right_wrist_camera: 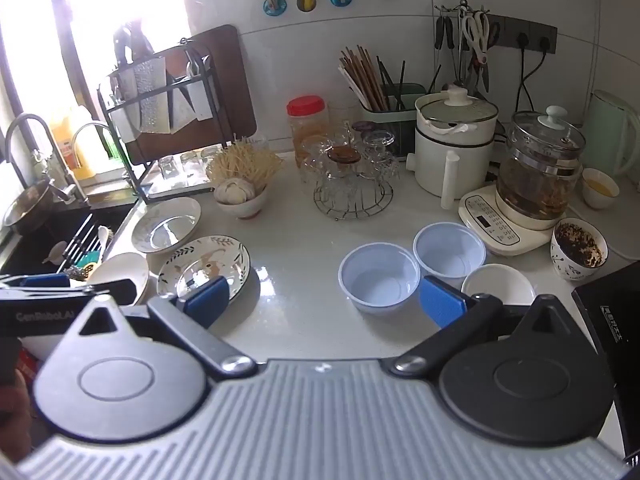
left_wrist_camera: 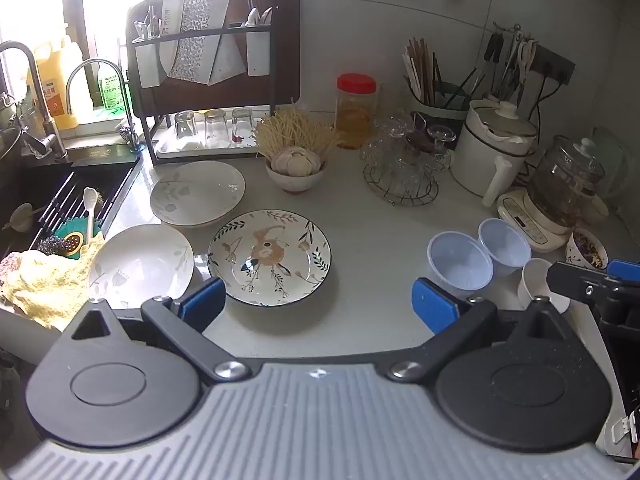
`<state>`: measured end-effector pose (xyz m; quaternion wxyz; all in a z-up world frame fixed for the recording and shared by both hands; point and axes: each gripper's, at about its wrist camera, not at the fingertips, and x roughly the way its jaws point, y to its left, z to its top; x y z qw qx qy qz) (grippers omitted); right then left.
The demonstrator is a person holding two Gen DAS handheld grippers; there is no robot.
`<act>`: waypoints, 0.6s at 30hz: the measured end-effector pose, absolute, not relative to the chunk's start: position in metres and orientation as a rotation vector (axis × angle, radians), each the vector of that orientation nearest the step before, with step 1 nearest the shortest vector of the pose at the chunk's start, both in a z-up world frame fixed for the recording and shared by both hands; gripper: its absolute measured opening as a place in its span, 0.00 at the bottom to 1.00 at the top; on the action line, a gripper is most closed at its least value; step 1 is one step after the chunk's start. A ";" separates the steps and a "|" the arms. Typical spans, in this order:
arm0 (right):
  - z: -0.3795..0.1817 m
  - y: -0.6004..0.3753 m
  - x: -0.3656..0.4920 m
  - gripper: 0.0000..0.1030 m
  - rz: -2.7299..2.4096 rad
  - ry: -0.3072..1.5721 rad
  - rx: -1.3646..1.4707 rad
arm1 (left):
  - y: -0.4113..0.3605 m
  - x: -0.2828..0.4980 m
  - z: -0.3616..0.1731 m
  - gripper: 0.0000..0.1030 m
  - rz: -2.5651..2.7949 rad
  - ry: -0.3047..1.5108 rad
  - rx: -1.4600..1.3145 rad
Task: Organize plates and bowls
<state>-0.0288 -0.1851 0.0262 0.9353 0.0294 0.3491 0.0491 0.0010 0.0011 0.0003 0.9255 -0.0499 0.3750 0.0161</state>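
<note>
Plates: patterned plate [left_wrist_camera: 270,258] and two pale plates [left_wrist_camera: 198,192] lie spread on the bench [left_wrist_camera: 360,300] by the sink; bowls [right_wrist_camera: 379,276] sit right. Left tool [left_wrist_camera: 318,304] and right tool [right_wrist_camera: 322,300] both gape, empty. Risk: glazed rim slipping from pads, chipping neighbours.

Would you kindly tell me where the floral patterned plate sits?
In both views, the floral patterned plate rests on the counter, left of center, beside two white plates near the sink.

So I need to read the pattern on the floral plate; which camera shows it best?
The left wrist view: the floral plate lies nearly centred and whole, its leaves and central motif clear. In the right wrist view the floral plate is smaller, off to the left, glare-washed, and its near edge sits behind a blue fingertip.
</note>
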 end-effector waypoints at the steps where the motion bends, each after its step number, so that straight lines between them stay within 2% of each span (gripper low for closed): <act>1: 0.026 -0.185 -0.029 1.00 0.101 0.713 0.061 | 0.002 0.002 0.001 0.98 0.034 0.769 -0.103; 18: 0.024 -0.191 -0.037 1.00 0.084 0.722 0.070 | -0.003 -0.003 -0.002 0.98 0.030 0.761 -0.095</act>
